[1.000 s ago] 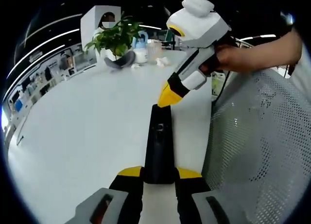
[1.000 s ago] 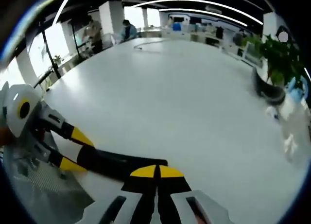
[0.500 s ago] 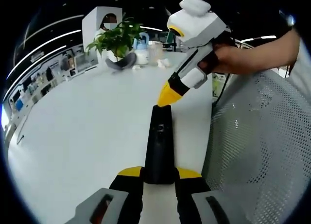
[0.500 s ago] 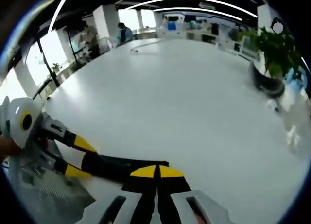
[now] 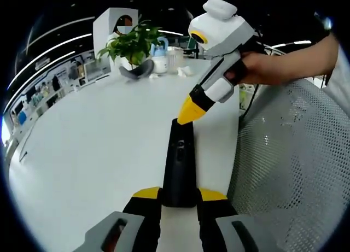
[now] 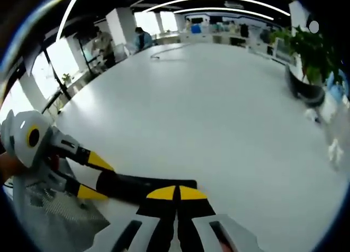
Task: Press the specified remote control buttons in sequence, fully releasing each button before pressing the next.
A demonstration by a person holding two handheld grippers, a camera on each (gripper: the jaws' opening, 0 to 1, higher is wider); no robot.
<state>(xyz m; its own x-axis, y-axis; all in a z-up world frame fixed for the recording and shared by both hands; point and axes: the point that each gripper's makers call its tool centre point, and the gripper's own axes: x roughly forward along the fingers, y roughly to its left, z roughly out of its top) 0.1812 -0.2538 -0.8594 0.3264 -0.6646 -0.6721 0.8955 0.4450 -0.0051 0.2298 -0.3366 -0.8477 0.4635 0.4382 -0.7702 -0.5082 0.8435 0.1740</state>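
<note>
One black remote [image 5: 179, 164] clamped by left gripper [image 5: 179, 195]; right gripper [image 5: 186, 116] fingers together.

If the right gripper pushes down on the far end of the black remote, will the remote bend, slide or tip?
The remote looks like a stiff bar, so it probably will not bend. The left gripper clamps its near end, so sliding seems unlikely. The right gripper, with closed tips, touches the far end; whether that end rests on the white table is unclear, so it might dip.

The left gripper [image 5: 179, 196] clamps the near end of the black remote [image 5: 179, 162]. The right gripper [image 5: 188, 115], held in a person's hand [image 5: 257, 66], has its yellow jaws closed together, tip at the remote's far end.
</note>
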